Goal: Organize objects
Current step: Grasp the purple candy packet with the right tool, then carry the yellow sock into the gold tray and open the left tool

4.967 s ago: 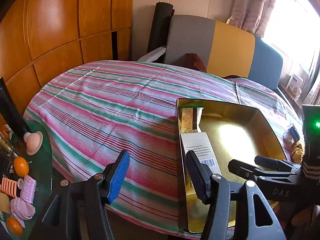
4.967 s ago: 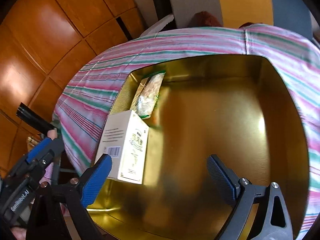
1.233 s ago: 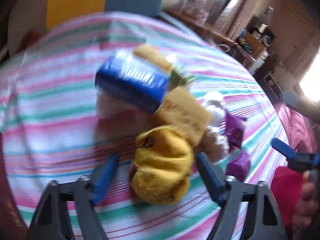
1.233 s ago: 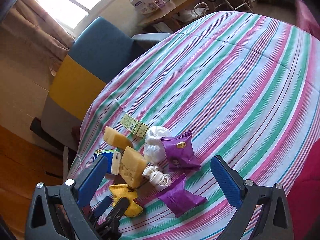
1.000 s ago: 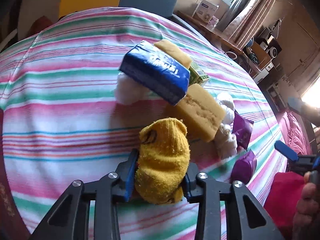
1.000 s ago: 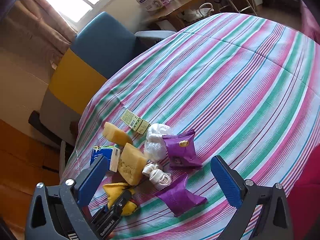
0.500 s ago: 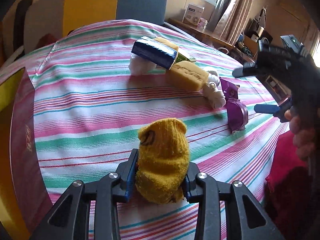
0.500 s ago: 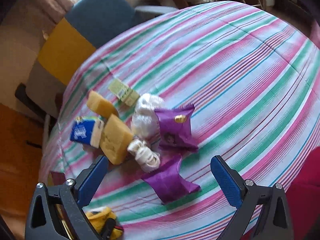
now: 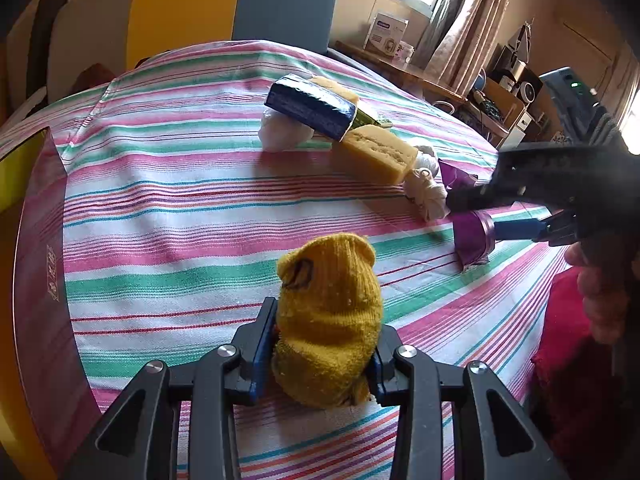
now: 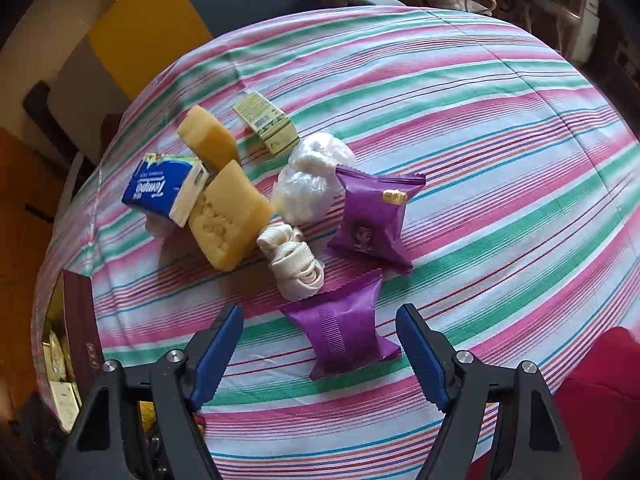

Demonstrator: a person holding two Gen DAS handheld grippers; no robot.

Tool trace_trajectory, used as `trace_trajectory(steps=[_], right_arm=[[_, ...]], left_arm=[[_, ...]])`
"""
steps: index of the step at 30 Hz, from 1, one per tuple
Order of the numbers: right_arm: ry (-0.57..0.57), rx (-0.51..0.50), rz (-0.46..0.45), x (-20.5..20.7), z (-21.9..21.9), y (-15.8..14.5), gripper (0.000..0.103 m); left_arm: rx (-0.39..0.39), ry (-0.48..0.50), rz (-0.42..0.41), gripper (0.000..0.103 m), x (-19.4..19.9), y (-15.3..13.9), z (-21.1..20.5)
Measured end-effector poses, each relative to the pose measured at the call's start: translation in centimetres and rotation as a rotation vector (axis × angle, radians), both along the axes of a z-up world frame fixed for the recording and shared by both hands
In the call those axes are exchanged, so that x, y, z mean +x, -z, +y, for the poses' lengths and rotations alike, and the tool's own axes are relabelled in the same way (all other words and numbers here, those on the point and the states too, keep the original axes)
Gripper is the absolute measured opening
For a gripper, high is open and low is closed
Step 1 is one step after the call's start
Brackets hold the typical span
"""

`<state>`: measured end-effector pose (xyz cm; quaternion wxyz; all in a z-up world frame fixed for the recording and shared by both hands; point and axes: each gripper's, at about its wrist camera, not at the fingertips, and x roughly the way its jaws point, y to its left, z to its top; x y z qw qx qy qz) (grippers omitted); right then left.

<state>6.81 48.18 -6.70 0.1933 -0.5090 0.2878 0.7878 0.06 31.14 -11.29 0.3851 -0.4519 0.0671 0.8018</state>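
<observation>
My left gripper (image 9: pixel 320 356) is shut on a yellow knitted sock (image 9: pixel 328 320) and holds it above the striped tablecloth (image 9: pixel 160 200). My right gripper (image 10: pixel 320 340) is open, its jaws on either side of a purple snack packet (image 10: pixel 344 332) lying on the cloth; it also shows in the left wrist view (image 9: pixel 480 216). Behind the packet lies a pile: a second purple packet (image 10: pixel 372 216), a rolled white band (image 10: pixel 292 260), a clear plastic bag (image 10: pixel 312 176), two yellow sponges (image 10: pixel 228 216), a blue tissue pack (image 10: pixel 164 188) and a small green box (image 10: pixel 266 122).
A gold tin box with a dark red outer wall (image 9: pixel 40 260) stands at the table's left edge; in the right wrist view (image 10: pixel 80 344) packets show inside it. A yellow, grey and blue chair (image 9: pixel 240 4) is behind the table. A red cushion (image 10: pixel 600 400) lies at the right.
My left gripper closed on the yellow sock, lifted it from the pile and carried it back toward the tin box. My right gripper moved down over the nearer purple packet.
</observation>
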Motion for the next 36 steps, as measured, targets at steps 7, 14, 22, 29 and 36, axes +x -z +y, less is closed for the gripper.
trace_trajectory(steps=[7, 14, 22, 29, 36], right_arm=[[-0.093, 0.089, -0.109, -1.3, -1.6, 1.4, 0.033], [-0.128, 0.098, -0.137, -1.5, -1.9, 2.1, 0.033], [-0.154, 0.146, -0.149, -1.4, -2.0, 2.1, 0.033], [-0.175, 0.178, -0.153, -1.0, -1.7, 1.9, 0.033], [-0.19, 0.207, -0.162, -0.6, -1.1, 1.8, 0.033]], left_arm=[[0.0, 0.004, 0.015, 0.039, 0.2, 0.0, 0.0], [0.0, 0.014, 0.026, 0.038, 0.4, -0.1, -0.1], [-0.002, 0.023, 0.06, 0.035, 1.1, -1.6, -0.9], [0.057, 0.037, 0.083, 0.035, 2.0, -5.6, -3.9], [0.071, -0.033, 0.071, 0.035, 1.4, -7.7, -9.4]])
